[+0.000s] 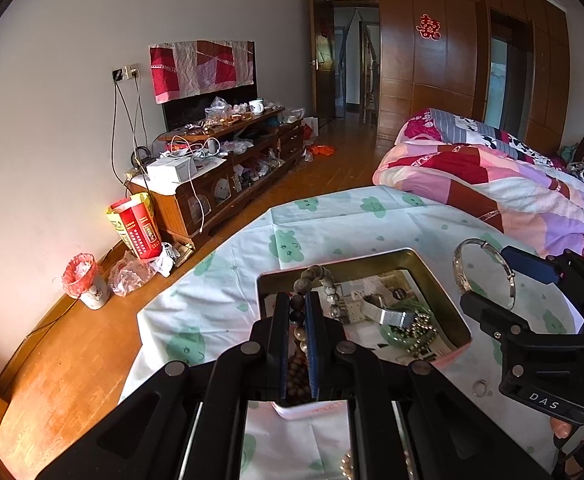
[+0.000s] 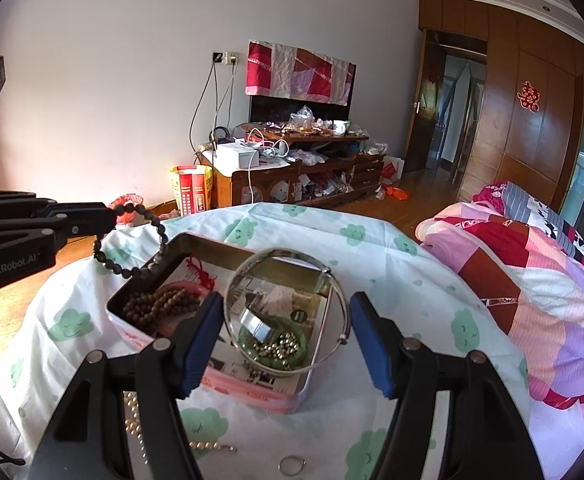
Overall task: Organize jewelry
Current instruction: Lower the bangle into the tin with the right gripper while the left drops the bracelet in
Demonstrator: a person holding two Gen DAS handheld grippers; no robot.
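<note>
- Silver, thin and round, the metal bangle [image 2: 288,312] sits between the wide-spread blue pads of the right gripper [image 2: 288,340]; whether either pad touches it is hard to tell, so I read that claw as released, not grasping.
- Its ring stands roughly face-on to the right wrist camera, over the near right part of the open rectangular metal tin with a pink outer wall [image 2: 132,334] — the tin lies just ahead and below.
- Left gripper [image 1: 300,320] is clenched on a dark round-bead bracelet [image 1: 319,280], whose loop hangs over the tin's left edge; of the two, it looks nearer to dropping its piece in.
- Inside the tin: brown wooden prayer beads [image 2: 160,304], a green bead strand [image 2: 276,346], a wide silver cuff [image 2: 256,322].
- Outside, on the white cloth with green cloud prints [image 2: 391,264] — a small silver ring [image 2: 291,465] and a gold bead chain [image 2: 136,424] wait near the grippers.
- Beyond: wooden floor, a cluttered TV cabinet [image 2: 292,176], a quilted bed [image 2: 531,280].
</note>
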